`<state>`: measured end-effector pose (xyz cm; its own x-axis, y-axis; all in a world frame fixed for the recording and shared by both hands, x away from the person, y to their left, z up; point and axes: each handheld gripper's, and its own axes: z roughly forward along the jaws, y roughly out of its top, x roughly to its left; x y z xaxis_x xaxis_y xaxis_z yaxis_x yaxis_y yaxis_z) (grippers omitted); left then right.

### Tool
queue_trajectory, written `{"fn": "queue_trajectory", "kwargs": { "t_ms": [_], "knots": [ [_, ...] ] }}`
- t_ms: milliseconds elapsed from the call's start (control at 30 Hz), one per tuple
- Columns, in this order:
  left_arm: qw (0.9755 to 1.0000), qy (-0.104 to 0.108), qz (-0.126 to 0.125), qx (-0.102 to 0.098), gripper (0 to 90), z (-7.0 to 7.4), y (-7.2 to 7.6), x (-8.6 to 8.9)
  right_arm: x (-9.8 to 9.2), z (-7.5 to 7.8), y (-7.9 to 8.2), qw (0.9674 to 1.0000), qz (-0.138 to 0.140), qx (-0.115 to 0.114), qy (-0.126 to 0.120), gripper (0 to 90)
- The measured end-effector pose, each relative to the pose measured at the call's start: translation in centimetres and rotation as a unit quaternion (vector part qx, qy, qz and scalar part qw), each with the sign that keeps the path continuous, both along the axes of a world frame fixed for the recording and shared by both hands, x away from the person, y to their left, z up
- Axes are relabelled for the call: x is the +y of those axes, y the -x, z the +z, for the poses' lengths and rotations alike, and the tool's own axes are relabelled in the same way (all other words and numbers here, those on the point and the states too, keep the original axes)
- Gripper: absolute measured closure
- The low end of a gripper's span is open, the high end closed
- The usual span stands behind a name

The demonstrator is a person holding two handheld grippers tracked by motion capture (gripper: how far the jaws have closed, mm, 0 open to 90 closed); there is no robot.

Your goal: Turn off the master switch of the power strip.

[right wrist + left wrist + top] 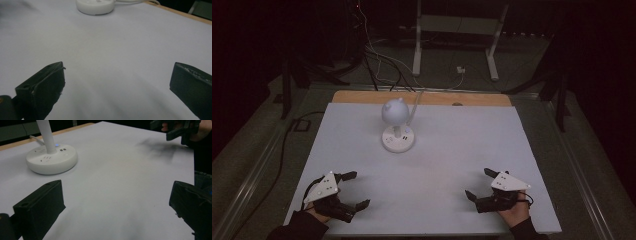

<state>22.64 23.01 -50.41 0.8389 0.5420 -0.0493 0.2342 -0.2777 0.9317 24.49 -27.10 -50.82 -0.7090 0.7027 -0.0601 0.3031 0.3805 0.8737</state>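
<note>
Dark room all round, floor dim and strewn with cables (377, 65) beyond the far edge of the table (462, 145); a pale metal frame (457, 30) stands on the floor farther back. White sheet covers the table top, with a strip of bare wood showing along the far edge. Desk lamp (398, 125) sits toward the far middle of the table, well apart from both grippers: round white base with small sockets and a lit blue dot on top, a white stalk rising from it, and a globe-shaped head tilted over the base. A white cord runs from the lamp off the back of the table. Left gripper (356, 190) lies low at the near left corner, held in the person's hand, dark sleeve coming in from the bottom; its jaws stand wide apart with bare sheet between them, nothing gripped. In the left gripper view the lamp base (51, 158) lies ahead and to the left of the jaws, not touching them, and the other hand with its gripper shows at the top right. Right gripper (478, 183) rests at the near right, also in hand, grey three-cornered plate on top; jaws spread fully, nothing between them but white sheet. In the right gripper view the lamp base (95, 6) shows at the top edge, far from the jaws. Both grippers point roughly inward and toward the far side.
</note>
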Motion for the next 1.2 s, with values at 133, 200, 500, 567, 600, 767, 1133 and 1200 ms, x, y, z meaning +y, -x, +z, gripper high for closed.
{"fn": "queue_trajectory", "kwargs": {
  "t_ms": [133, 200, 500, 567, 600, 767, 1133, 1200],
  "knots": [
    [1.0000, 0.005, 0.004, 0.000, 0.3, 0.1, 0.0, 0.1, 0.0, -0.1, 0.0, 1.0000, 0.003, 0.003, -0.004, 0.0],
    [1.0000, 0.008, 0.005, 0.000, 0.3, 0.0, 0.0, 0.1, 0.1, -0.1, 0.0, 0.9999, 0.006, 0.003, -0.008, 0.0],
    [0.9999, 0.010, 0.002, -0.001, 0.3, 0.0, 0.0, 0.1, 0.0, -0.1, 0.1, 0.9998, 0.003, 0.007, -0.016, 0.0],
    [0.9999, 0.010, 0.001, -0.001, 0.3, 0.1, 0.0, 0.0, 0.1, 0.0, 0.1, 0.9999, 0.001, 0.005, -0.010, 0.0],
    [0.9999, 0.011, 0.000, -0.001, 0.3, 0.1, 0.0, 0.0, 0.2, 0.0, 0.1, 0.9999, 0.001, 0.008, -0.009, 0.0],
    [0.9999, 0.011, -0.004, -0.001, 0.3, 0.1, 0.0, 0.1, 0.5, 0.0, 0.2, 0.9998, -0.004, 0.017, 0.002, 0.0],
    [0.9999, 0.012, -0.006, -0.002, 0.3, 0.1, 0.0, 0.0, 1.5, 1.1, 0.5, 0.9993, 0.006, 0.036, 0.013, 0.0],
    [0.9999, 0.012, -0.006, -0.001, 0.3, 0.1, 0.0, 0.0, 1.5, 1.6, 0.4, 0.9992, 0.003, 0.039, 0.005, 0.0]
  ]
}}
